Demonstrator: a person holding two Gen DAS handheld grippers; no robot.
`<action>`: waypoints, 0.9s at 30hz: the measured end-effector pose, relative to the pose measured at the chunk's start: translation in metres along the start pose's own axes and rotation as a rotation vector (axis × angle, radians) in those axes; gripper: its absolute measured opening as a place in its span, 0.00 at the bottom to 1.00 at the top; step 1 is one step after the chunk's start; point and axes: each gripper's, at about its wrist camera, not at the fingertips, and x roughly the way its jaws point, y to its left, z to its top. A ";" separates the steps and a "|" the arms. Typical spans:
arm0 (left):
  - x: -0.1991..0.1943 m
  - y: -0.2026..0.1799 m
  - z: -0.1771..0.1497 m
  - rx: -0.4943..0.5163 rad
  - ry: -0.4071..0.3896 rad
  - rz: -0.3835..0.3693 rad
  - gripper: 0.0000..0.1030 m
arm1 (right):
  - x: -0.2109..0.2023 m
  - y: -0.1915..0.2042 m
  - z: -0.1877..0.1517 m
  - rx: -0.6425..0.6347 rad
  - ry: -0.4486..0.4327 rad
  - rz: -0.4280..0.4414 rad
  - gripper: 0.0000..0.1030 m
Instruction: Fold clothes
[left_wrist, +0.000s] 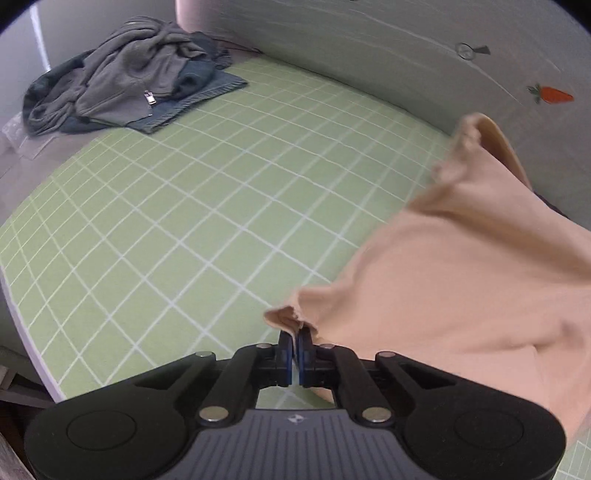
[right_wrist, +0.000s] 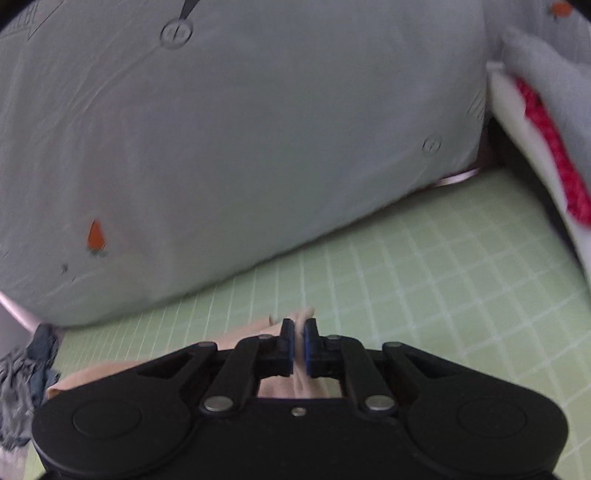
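Note:
A peach garment (left_wrist: 461, 266) hangs lifted over the green checked sheet (left_wrist: 207, 206), spreading from the bottom middle to the right edge of the left wrist view. My left gripper (left_wrist: 295, 341) is shut on a bunched corner of it. In the right wrist view my right gripper (right_wrist: 299, 338) is shut on another fold of the peach garment (right_wrist: 301, 373), which pokes up between the pads and trails off to the lower left under the gripper body. The right view is blurred.
A heap of grey and dark blue clothes (left_wrist: 125, 77) lies at the sheet's far left corner. A grey quilt with carrot prints (right_wrist: 240, 147) borders the sheet's far side. A white and red cushion (right_wrist: 546, 147) leans at the right.

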 end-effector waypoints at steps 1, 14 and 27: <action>0.003 0.009 0.000 -0.041 0.019 -0.036 0.04 | 0.002 -0.002 0.009 -0.001 -0.032 -0.023 0.05; 0.024 0.011 -0.020 -0.021 0.095 -0.040 0.09 | -0.059 -0.035 -0.097 0.035 0.089 -0.202 0.56; 0.006 0.014 -0.044 0.135 0.121 -0.016 0.00 | -0.074 0.008 -0.191 -0.171 0.226 -0.205 0.49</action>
